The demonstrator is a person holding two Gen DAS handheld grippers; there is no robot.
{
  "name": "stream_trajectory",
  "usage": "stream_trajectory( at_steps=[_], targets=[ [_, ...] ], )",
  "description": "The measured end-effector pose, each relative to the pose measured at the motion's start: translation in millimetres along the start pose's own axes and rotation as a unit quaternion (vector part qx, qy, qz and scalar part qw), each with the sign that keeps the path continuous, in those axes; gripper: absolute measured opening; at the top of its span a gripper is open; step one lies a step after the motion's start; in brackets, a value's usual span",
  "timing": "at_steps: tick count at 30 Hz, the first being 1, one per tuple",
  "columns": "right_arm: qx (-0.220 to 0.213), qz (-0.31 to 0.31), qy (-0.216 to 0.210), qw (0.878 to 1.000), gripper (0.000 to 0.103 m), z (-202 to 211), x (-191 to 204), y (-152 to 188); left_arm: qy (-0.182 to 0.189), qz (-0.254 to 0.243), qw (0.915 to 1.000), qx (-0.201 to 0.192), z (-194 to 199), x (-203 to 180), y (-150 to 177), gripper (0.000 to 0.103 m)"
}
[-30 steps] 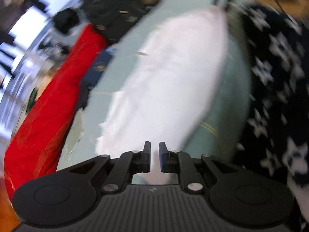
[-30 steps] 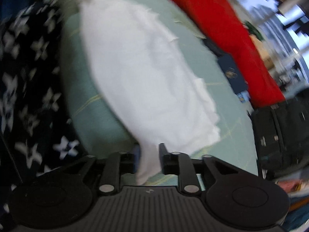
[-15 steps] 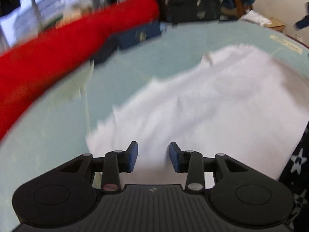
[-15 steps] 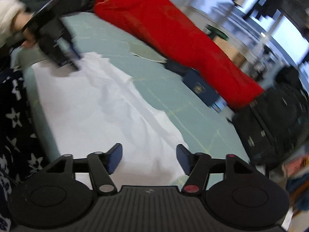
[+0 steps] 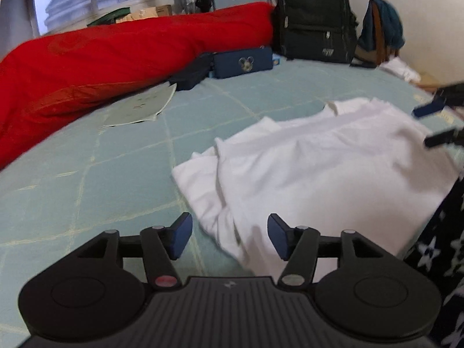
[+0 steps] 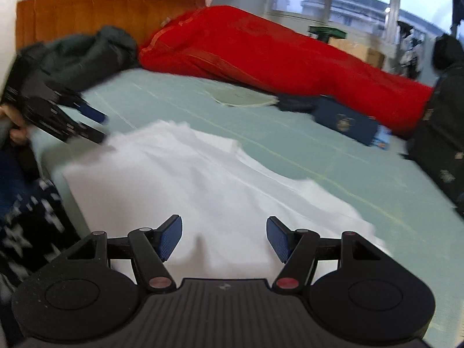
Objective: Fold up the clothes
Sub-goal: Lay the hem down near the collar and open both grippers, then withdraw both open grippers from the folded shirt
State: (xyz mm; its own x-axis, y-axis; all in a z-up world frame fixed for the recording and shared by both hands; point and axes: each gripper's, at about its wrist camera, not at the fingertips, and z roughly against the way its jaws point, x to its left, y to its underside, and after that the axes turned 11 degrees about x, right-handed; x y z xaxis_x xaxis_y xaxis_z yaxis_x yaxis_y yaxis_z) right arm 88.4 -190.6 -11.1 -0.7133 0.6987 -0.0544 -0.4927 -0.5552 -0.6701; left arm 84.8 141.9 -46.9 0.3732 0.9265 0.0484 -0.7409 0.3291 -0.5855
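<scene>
A white garment [image 5: 319, 162] lies folded flat on the pale green bed cover [image 5: 116, 179], near the bed's front edge. In the left wrist view my left gripper [image 5: 229, 236] stands open just above the garment's near left corner, nothing between its blue pads. The right gripper [image 5: 435, 121] shows at the far right edge, open too. In the right wrist view the same garment [image 6: 203, 179] spreads below my open right gripper [image 6: 224, 236], which holds nothing. The left gripper [image 6: 78, 121], held by a hand, hovers blurred at the garment's far left end.
A long red quilt [image 5: 116, 52] lies along the far side of the bed. Next to it are a navy pouch [image 5: 243, 62], a sheet of paper [image 5: 142, 104] and a black backpack [image 5: 313, 20]. Dark star-patterned fabric [image 5: 440, 249] hangs at the near edge. A wooden headboard [image 6: 101, 11] stands behind dark clothing [image 6: 87, 52].
Both grippers were shut on the white garment a second ago. They have let go, opened wide and drawn back, and the garment now lies flat on the bed.
</scene>
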Motion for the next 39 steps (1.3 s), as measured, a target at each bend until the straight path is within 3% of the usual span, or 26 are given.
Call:
stream_trajectory(
  at_steps=[2,7,12,15,19,22,24,26,29,34,39],
  targets=[
    [-0.009,-0.006,-0.023,1.000,0.071,-6,9,-9,0.023,-0.001,0.9997,0.002,-8,8,-6,0.066],
    [-0.015,-0.030,-0.061,0.998,0.078,-17,17,-22,0.086,-0.010,0.9961,0.016,-31,22,-18,0.066],
    [-0.006,-0.044,-0.063,0.997,0.078,-27,21,-29,0.125,-0.024,0.9914,0.032,-38,26,-19,0.066],
    [-0.006,-0.052,-0.067,0.996,0.080,-32,21,-30,0.163,-0.060,0.9844,0.030,-34,24,-21,0.076],
    [-0.002,-0.065,-0.070,0.995,0.084,-41,20,-30,0.197,-0.055,0.9782,0.035,-44,31,-26,0.077],
    [0.004,-0.078,-0.073,0.994,0.084,-48,20,-29,0.245,-0.015,0.9688,0.035,-47,43,-31,0.075],
    [0.008,-0.084,-0.073,0.994,0.084,-50,20,-28,0.302,-0.027,0.9518,0.045,-40,49,-28,0.075],
    [0.010,-0.079,-0.070,0.994,0.084,-48,21,-27,0.328,-0.035,0.9422,0.061,-35,52,-21,0.077],
    [0.009,-0.087,-0.068,0.994,0.085,-47,19,-25,0.309,-0.034,0.9474,0.076,-35,52,-17,0.077],
    [0.006,-0.108,-0.070,0.992,0.085,-45,15,-21,0.312,-0.011,0.9486,0.050,-36,47,-24,0.077],
    [0.002,-0.101,-0.068,0.993,0.085,-40,18,-19,0.297,-0.032,0.9502,0.090,-41,38,-16,0.077]
  ],
)
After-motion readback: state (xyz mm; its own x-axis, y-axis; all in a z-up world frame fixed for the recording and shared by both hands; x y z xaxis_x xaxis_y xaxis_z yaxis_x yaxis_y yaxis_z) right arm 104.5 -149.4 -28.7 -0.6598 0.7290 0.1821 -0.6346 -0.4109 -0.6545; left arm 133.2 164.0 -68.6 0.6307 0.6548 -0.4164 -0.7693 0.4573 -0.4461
